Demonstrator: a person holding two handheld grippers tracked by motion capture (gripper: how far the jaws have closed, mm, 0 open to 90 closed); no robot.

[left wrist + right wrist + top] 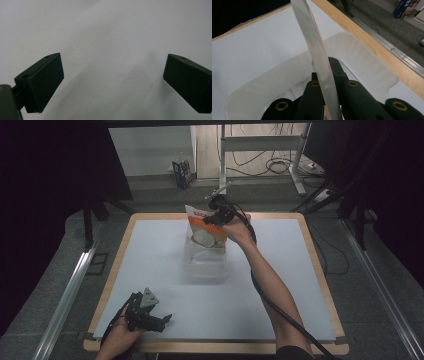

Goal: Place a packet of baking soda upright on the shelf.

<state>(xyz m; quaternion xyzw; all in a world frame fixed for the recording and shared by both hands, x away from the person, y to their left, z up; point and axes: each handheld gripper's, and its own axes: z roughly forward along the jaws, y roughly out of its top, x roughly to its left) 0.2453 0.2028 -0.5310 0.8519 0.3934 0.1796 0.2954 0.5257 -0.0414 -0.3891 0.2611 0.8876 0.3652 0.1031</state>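
Here the clear plastic bin (372, 65) lies directly below the right gripper (324, 75), whose jaws are clamped on the snack bag's (206, 231) top edge. To seat it well, lower straight down before releasing. The left gripper (112, 80) rests idle, jaws wide apart.
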